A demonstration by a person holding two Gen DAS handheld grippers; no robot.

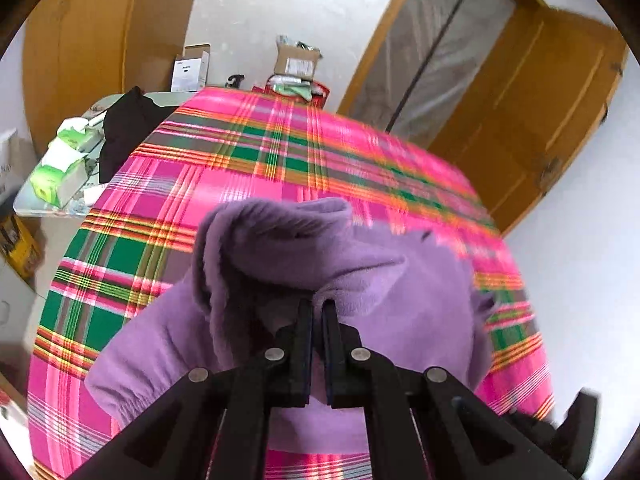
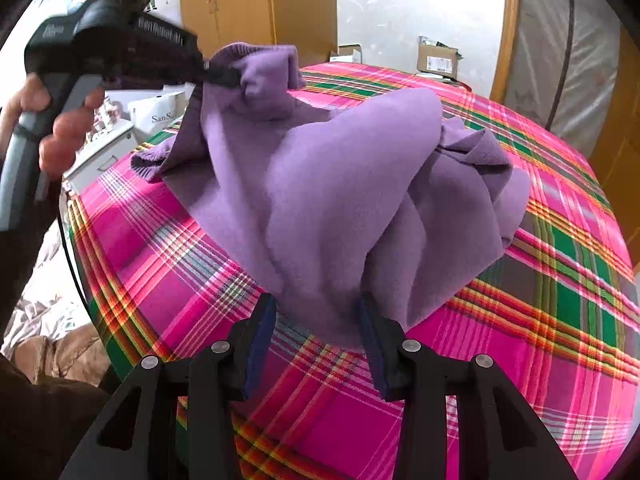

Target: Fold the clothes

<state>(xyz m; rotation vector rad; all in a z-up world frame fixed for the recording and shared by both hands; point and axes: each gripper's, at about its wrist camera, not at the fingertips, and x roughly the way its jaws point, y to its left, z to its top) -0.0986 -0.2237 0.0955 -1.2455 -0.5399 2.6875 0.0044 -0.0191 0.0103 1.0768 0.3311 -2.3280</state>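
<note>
A purple fleece garment [image 1: 400,280] [image 2: 340,180] lies bunched on a surface covered by a pink, green and orange plaid cloth [image 1: 260,148] [image 2: 560,280]. My left gripper [image 1: 318,304] is shut on a fold of it near the ribbed collar. In the right wrist view the left gripper [image 2: 222,76] holds that end lifted at the upper left, with a person's hand [image 2: 60,132] on its handle. My right gripper [image 2: 316,304] has the garment's near edge bunched between its pads, and the folds fan out from there.
A side table [image 1: 44,204] at the left carries green tissue packs [image 1: 60,160] and a black garment [image 1: 128,128]. Cardboard boxes [image 1: 296,64] stand beyond the far edge. A wooden door [image 1: 540,120] is at the right, a wardrobe [image 2: 248,4] behind.
</note>
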